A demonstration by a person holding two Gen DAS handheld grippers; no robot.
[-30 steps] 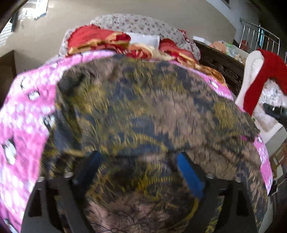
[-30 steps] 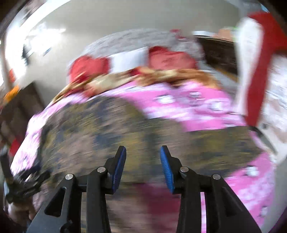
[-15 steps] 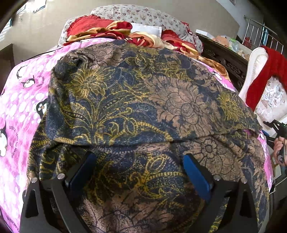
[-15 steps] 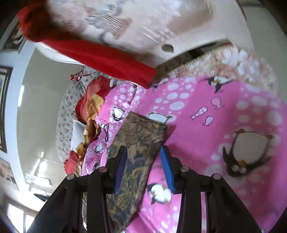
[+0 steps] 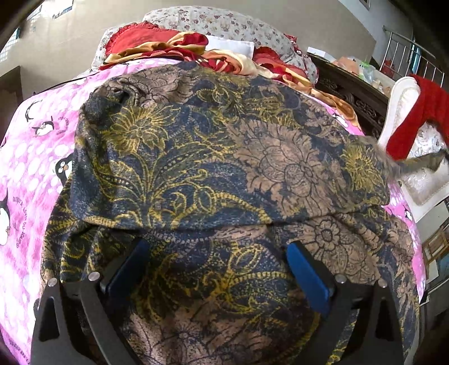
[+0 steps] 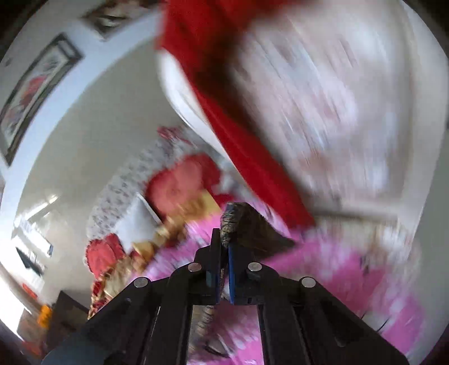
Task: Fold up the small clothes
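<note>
A dark blue, gold and brown batik garment (image 5: 224, 157) lies spread on the pink penguin bedsheet (image 5: 31, 157), with one layer folded over another. My left gripper (image 5: 216, 269) is open, its blue pads wide apart low over the near part of the cloth. My right gripper (image 6: 223, 261) is shut on an edge of the batik garment (image 6: 238, 224) and lifts it; the right wrist view is blurred. In the left wrist view the garment's right corner (image 5: 412, 165) is pulled up and away to the right.
Red and gold blankets (image 5: 168, 45) and a floral pillow (image 5: 224, 22) are piled at the bed's head. A white chair with a red cloth (image 5: 415, 112) stands right of the bed, beside a dark carved cabinet (image 5: 353, 92).
My right gripper closed on the garment's right edge and swung up with it. My left gripper stayed open over the cloth, a little closer.
</note>
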